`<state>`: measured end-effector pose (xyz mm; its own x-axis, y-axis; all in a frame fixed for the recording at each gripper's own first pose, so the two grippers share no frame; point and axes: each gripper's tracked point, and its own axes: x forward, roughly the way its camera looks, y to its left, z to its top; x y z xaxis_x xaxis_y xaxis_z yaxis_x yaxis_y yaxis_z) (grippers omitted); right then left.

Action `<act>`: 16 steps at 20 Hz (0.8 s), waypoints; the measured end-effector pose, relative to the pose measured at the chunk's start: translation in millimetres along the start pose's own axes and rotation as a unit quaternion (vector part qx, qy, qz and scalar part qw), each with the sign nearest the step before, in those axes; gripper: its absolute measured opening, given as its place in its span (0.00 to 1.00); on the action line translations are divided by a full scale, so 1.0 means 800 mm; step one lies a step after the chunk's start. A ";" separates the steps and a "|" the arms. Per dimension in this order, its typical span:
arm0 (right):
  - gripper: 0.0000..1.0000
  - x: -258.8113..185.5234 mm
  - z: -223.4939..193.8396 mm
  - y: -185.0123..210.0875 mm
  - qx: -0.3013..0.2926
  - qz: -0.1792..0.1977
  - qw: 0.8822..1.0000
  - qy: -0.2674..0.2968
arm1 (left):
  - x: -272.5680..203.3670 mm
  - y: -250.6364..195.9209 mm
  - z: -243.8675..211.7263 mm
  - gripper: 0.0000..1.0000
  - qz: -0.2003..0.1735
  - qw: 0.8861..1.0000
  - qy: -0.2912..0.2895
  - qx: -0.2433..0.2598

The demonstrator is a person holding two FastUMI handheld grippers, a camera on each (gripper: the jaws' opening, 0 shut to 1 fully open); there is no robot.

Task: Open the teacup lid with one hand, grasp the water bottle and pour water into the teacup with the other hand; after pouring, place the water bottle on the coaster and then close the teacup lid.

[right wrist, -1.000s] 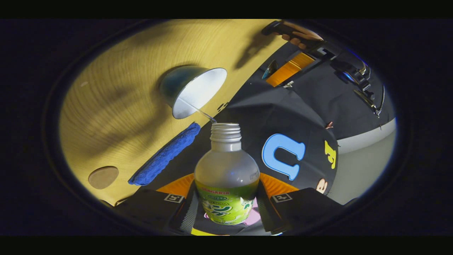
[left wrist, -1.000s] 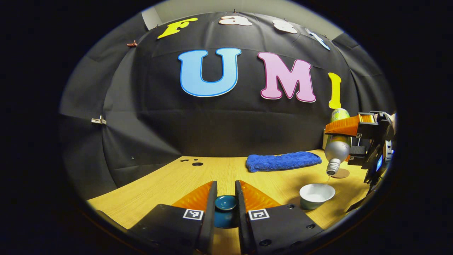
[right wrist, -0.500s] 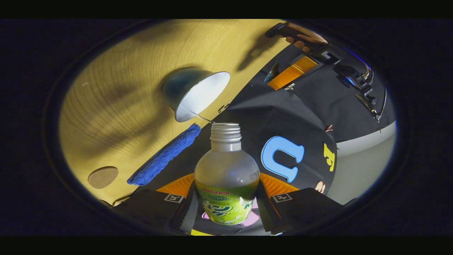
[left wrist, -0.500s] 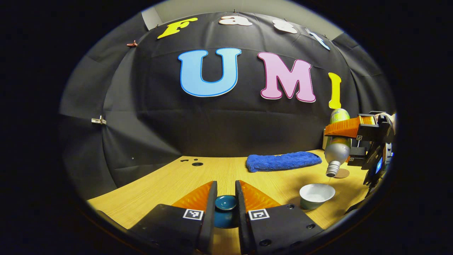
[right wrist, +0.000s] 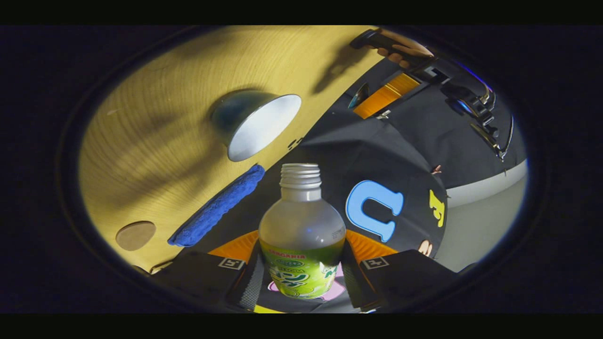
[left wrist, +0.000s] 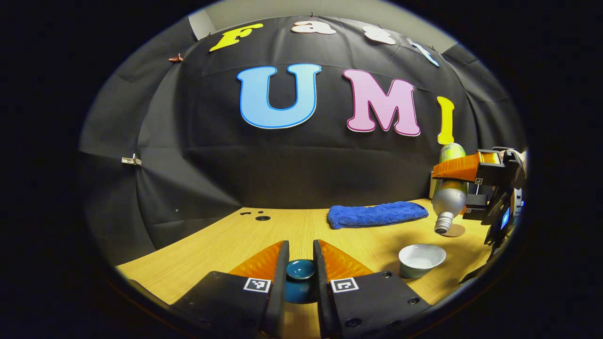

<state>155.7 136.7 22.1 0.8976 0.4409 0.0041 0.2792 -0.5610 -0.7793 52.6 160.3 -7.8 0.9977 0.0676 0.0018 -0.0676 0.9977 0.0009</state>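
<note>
Uncapped bottle [right wrist: 301,235] tipped above open teacup [right wrist: 256,125]

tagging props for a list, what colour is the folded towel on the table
Blue. The towel lies at the table's far edge, clearest in the left gripper view.

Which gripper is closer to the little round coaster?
The right one. The right gripper holds the water bottle tilted mouth-down just above and in front of the coaster. The left gripper is across the table, shut on the teacup lid.
</note>
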 end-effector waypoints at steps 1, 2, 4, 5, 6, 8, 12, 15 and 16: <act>0.75 -0.002 -0.007 0.001 0.010 0.001 1.000 0.008 | 0.000 0.000 0.001 0.32 0.000 1.000 0.000 0.000; 0.75 -0.005 -0.014 0.003 0.027 0.002 0.999 0.019 | 0.000 0.000 0.000 0.32 0.000 1.000 0.000 0.000; 0.75 -0.011 -0.028 0.003 0.076 0.003 0.996 0.045 | 0.000 0.001 0.000 0.32 0.000 1.000 0.000 0.000; 0.75 -0.016 -0.030 0.002 0.107 0.001 0.993 0.054 | 0.000 0.001 0.000 0.32 0.000 1.000 0.000 0.000; 0.75 -0.019 -0.031 -0.003 0.138 -0.006 0.988 0.062 | 0.001 0.000 0.000 0.32 0.000 1.000 0.000 0.000; 0.75 -0.030 -0.038 0.000 0.212 -0.008 0.974 0.080 | 0.000 0.001 0.000 0.34 0.002 1.000 0.000 0.000; 0.75 -0.041 -0.066 0.018 0.365 0.011 0.922 0.132 | -0.001 0.001 0.000 0.32 0.004 1.000 0.000 0.000; 0.75 -0.054 -0.081 0.037 0.498 0.029 0.853 0.157 | -0.003 0.000 0.001 0.34 0.006 1.000 0.000 0.000; 0.74 -0.060 -0.083 0.046 0.543 0.034 0.823 0.165 | -0.003 -0.001 0.000 0.34 0.004 1.000 0.000 0.000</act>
<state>145.5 48.1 34.9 0.9922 0.1202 -0.0328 -0.0849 0.4598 -0.8840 50.3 159.5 -7.7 0.9971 0.0766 0.0028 -0.0766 0.9971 0.0013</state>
